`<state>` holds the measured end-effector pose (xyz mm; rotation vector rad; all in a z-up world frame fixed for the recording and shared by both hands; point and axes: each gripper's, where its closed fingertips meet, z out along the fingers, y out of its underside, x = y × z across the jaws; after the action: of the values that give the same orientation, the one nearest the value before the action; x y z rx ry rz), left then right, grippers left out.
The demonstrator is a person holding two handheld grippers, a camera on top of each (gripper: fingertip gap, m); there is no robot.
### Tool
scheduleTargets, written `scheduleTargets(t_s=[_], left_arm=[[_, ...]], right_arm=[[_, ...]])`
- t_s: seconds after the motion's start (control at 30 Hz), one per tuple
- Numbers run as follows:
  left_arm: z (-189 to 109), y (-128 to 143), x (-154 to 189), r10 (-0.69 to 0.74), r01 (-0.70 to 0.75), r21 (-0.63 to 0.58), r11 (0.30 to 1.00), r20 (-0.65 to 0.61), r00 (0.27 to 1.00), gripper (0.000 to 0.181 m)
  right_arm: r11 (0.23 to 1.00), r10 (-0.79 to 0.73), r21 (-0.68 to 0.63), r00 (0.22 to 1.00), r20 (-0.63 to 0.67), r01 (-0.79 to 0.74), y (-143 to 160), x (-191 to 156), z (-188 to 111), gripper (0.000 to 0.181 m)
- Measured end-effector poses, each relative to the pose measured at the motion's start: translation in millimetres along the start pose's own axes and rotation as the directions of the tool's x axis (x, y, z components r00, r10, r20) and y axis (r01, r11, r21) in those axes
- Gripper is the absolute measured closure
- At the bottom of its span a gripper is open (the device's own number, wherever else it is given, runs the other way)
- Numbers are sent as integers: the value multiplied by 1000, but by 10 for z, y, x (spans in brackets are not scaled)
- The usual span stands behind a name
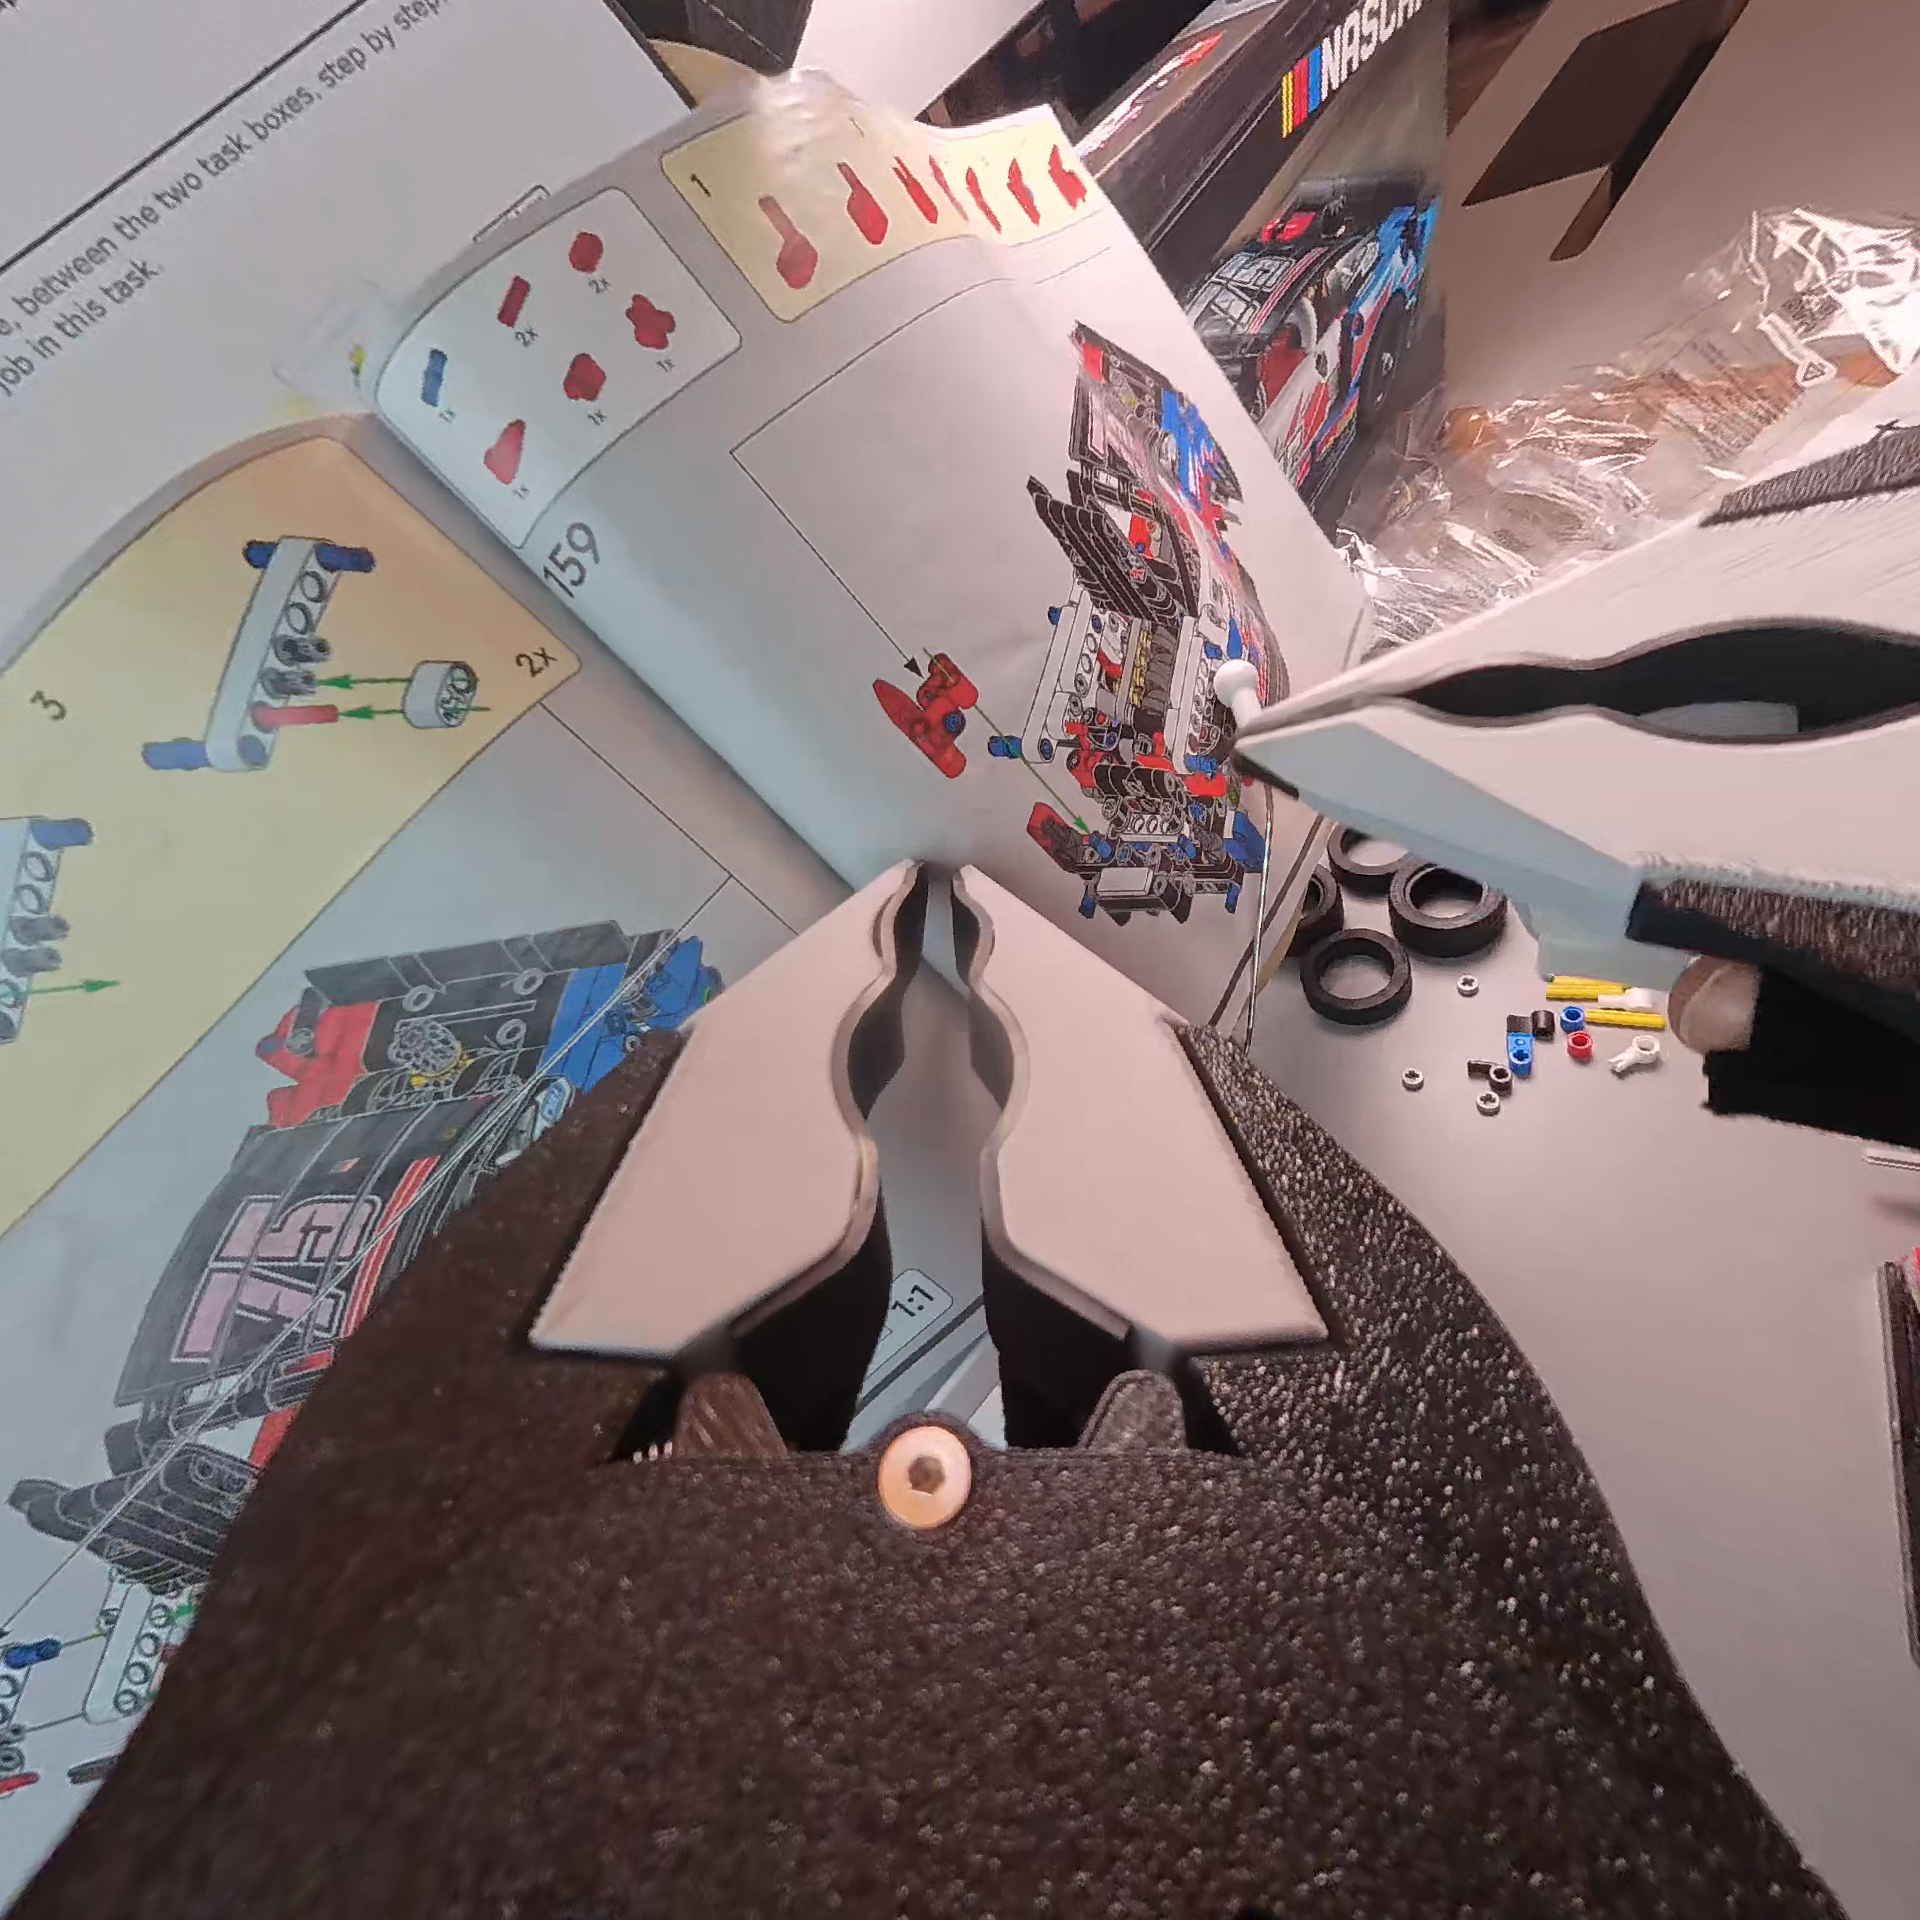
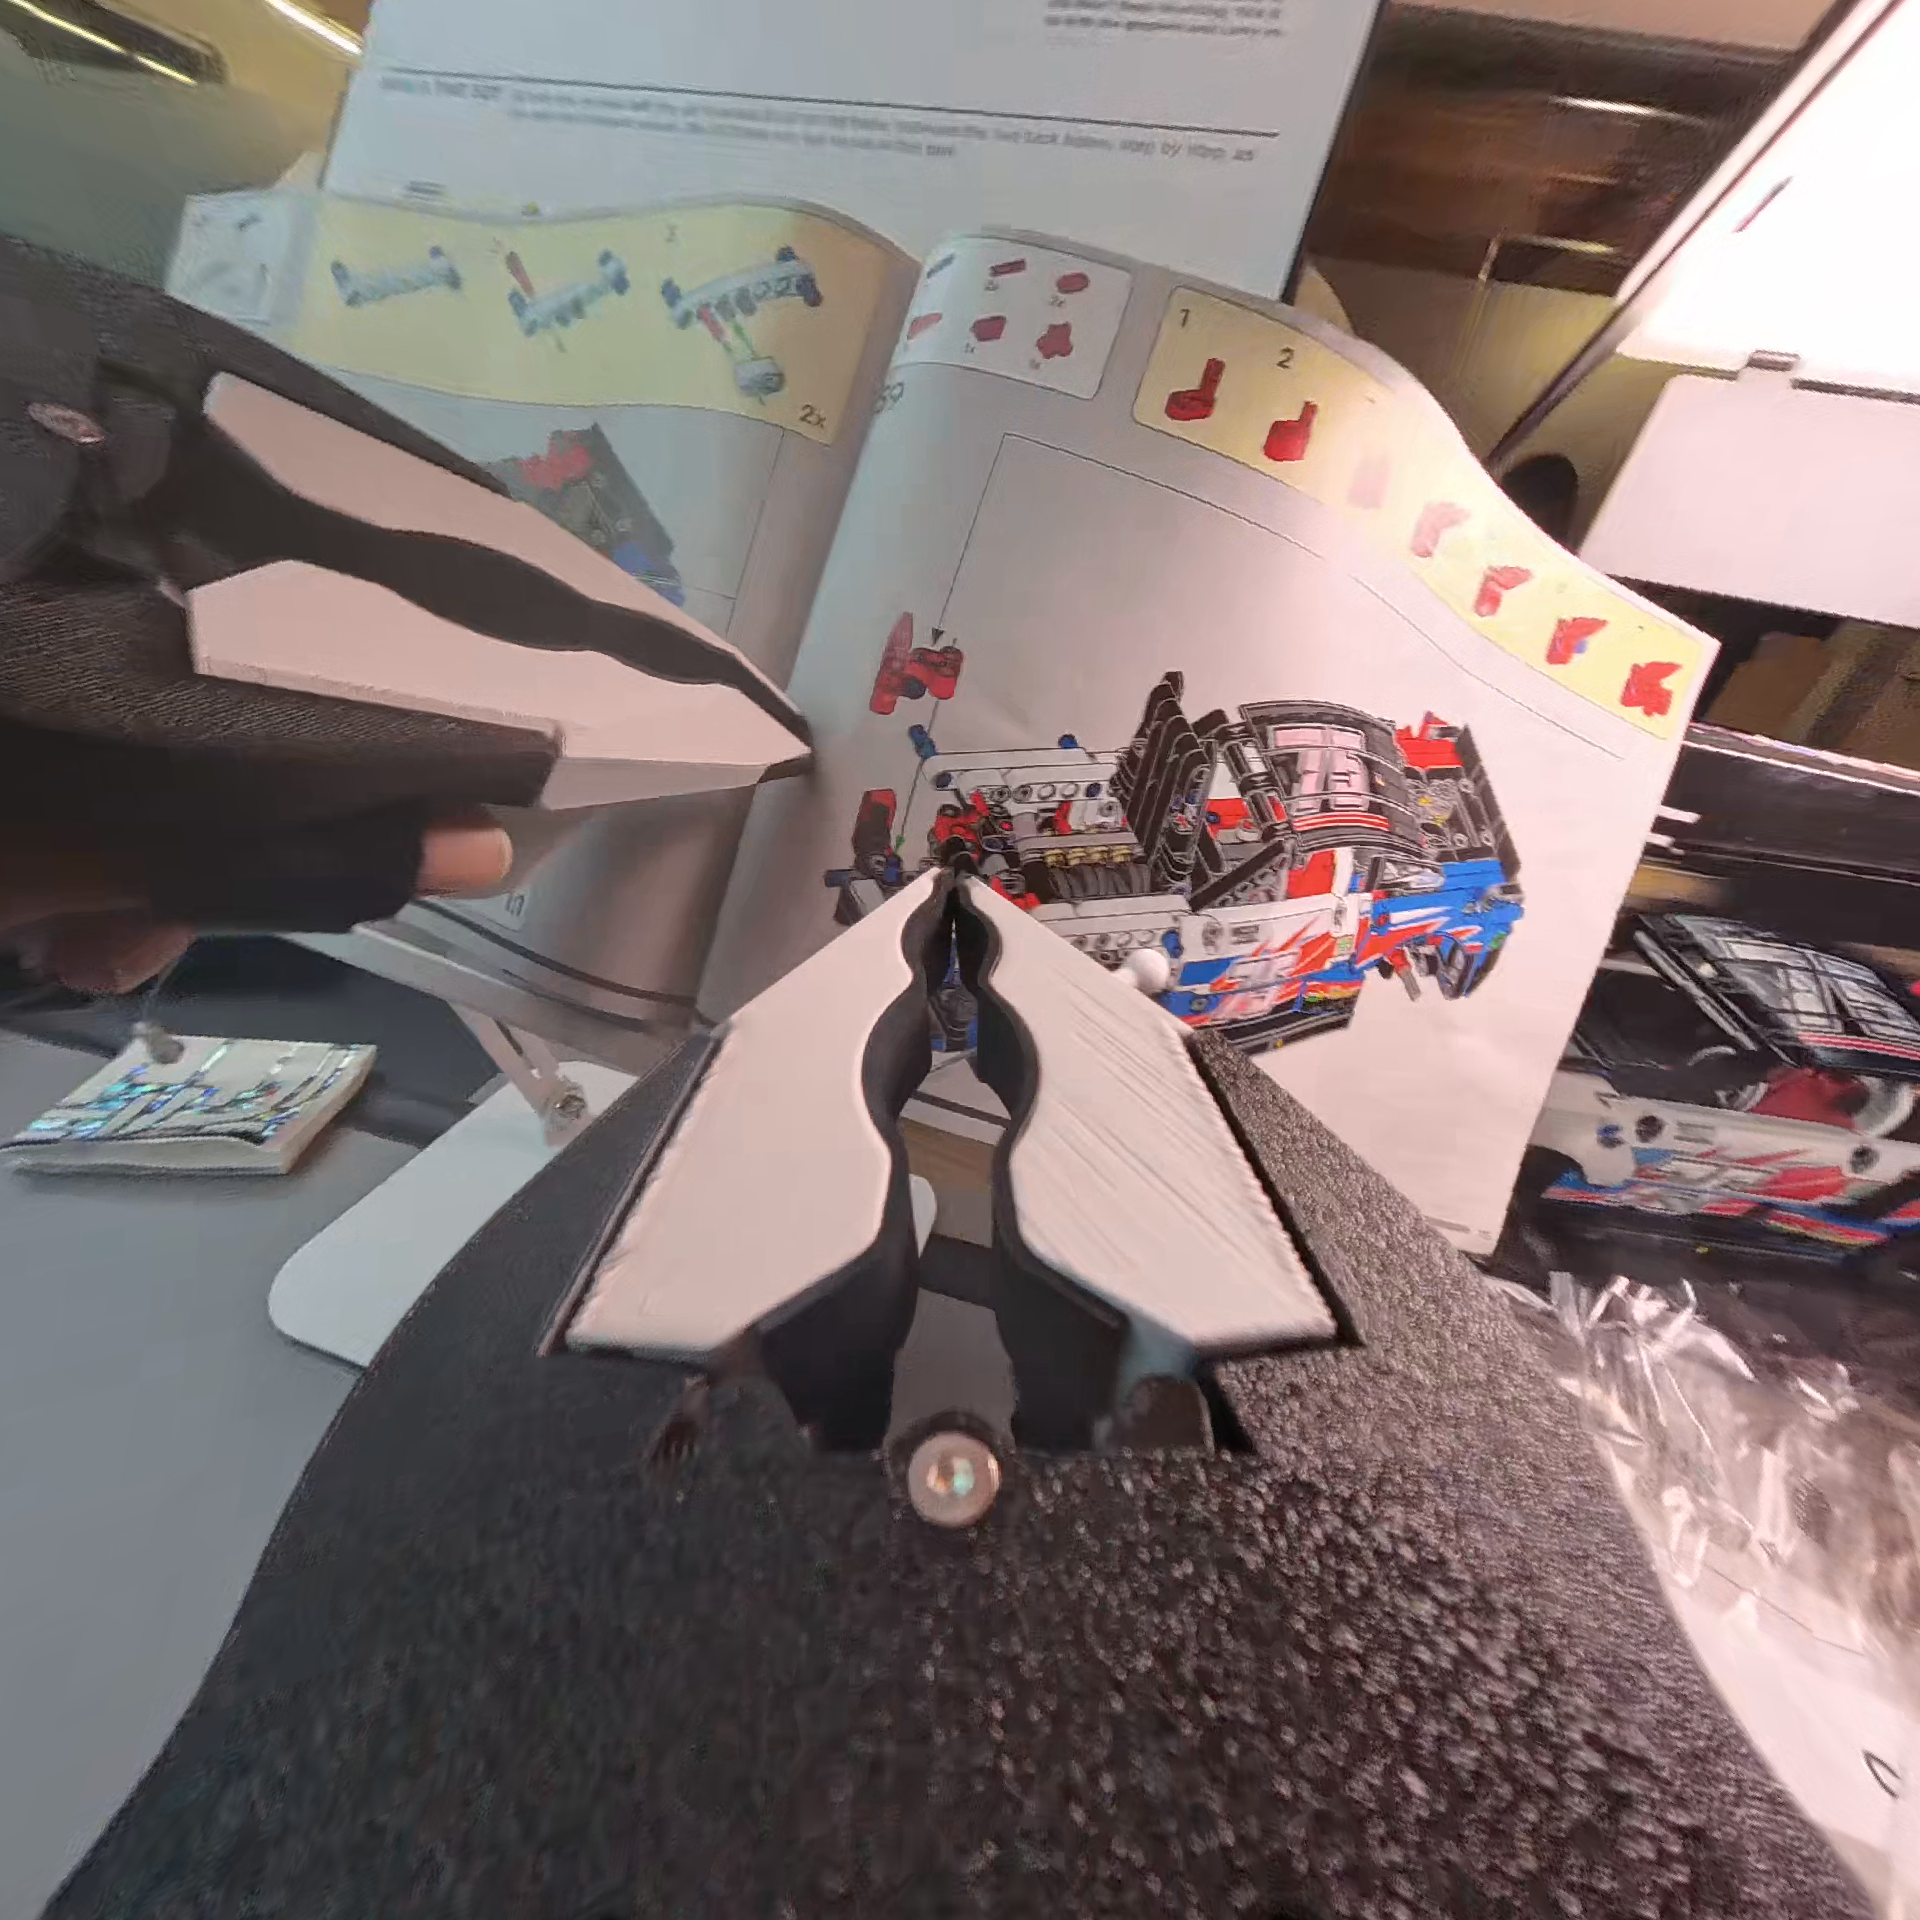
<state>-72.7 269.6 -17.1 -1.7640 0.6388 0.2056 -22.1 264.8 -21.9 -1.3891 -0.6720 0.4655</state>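
Note:
An open building-instruction booklet (image 1: 343,831) stands on a metal book stand (image 2: 540,935). Its right-hand page (image 1: 935,520) is lifted and curled, also in the right wrist view (image 2: 1143,540). My left gripper (image 1: 935,878) is shut on that page's edge; in the right wrist view (image 2: 800,753) its tips meet at the edge. My right gripper (image 2: 951,888) is shut in front of the page, with nothing showing between its tips. It shows in the left wrist view (image 1: 1242,743). The stand's wire page arm (image 1: 1260,904) with a white ball tip (image 1: 1234,681) lies beside its finger; the ball shows again (image 2: 1148,966).
Black tyres (image 1: 1444,904) and small loose parts (image 1: 1558,1029) lie on the grey table right of the stand. A car-set box (image 1: 1330,312) and plastic bags (image 1: 1662,416) are behind. A built car model (image 2: 1745,1091), a shiny sheet stack (image 2: 197,1101) and crumpled plastic (image 2: 1714,1455) flank the stand. Spacing between my two grippers at the tips: around 6 cm.

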Motion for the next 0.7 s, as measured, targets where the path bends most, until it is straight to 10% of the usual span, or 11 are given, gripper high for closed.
scheduleTargets(t_s=[0.2, 0.3, 0.43, 0.7], left_arm=[[-19, 1, 15, -4, 4, 15, 1000, -10, 1000, 178], [-19, 2, 16, -4, 4, 14, 1000, -9, 1000, 178], [-18, 12, 13, -1, 1, 8, 1000, -15, 1000, 177], [-37, 7, 26, -35, 37, 27, 999, -59, 998, 181]], right_arm=[[952, 278, -117, 958, -65, -284, 347, 230, -8, 138], [924, 349, -145, 936, -50, -353, 528, 163, 42, 145], [952, 292, -93, 956, -6, -291, 398, 88, 116, 176], [995, -100, 20, 991, 92, 98, 127, -248, 178, 181]])
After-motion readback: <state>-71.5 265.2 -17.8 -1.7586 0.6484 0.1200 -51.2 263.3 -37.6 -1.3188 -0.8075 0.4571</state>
